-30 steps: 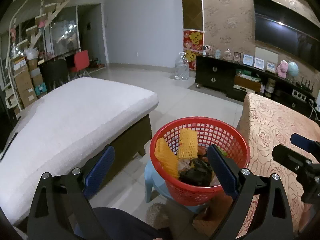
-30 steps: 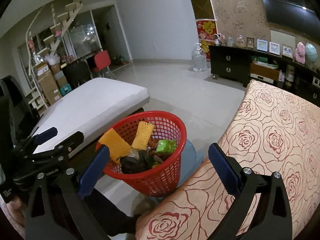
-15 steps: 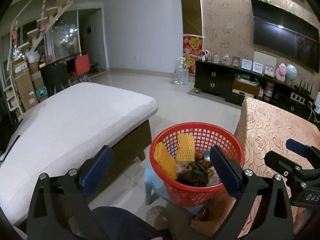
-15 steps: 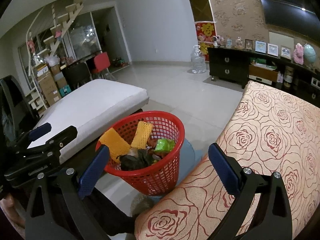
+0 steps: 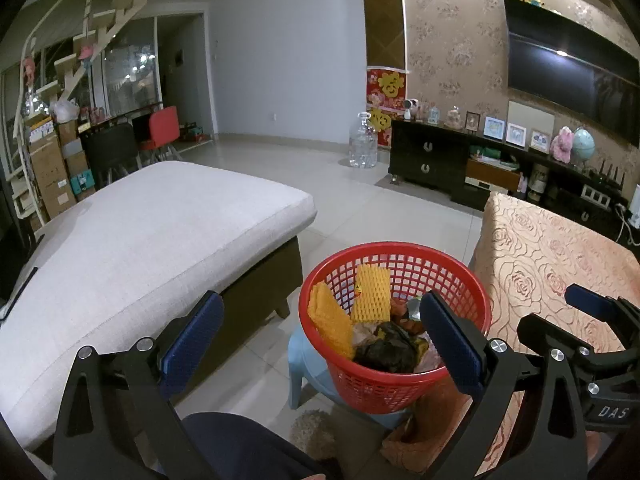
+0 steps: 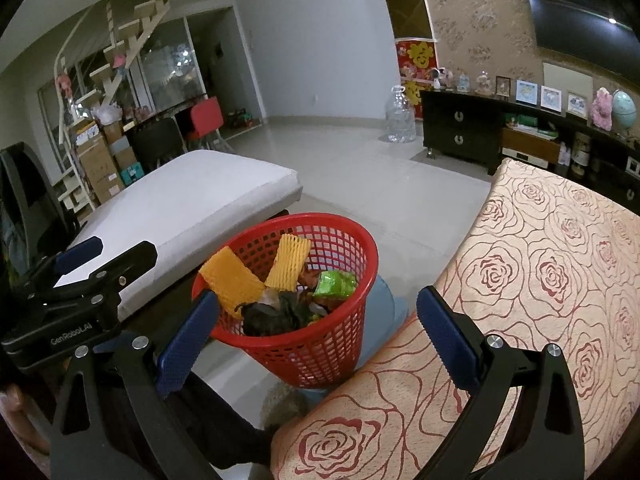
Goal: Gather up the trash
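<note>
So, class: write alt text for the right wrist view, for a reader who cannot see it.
A red basket full of trash stands on a blue stool between a white cushioned bench and a rose-patterned tablecloth. The right gripper is open and empty.

White cushioned bench (image 5: 152, 236) at left, dark base. Table under rose-patterned cloth (image 6: 560, 280) at right. Pale tiled floor (image 5: 360, 208) between. Large clear water bottle (image 5: 363, 146) standing on floor near dark TV cabinet (image 5: 428, 160). Wall-mounted television (image 5: 568, 68) above cabinet; framed pictures (image 5: 504, 132), globe (image 5: 583, 147) on cabinet top. Red chair (image 5: 164, 130) and stacked cardboard boxes (image 5: 52, 176) far left, under staircase (image 5: 92, 40).
</note>
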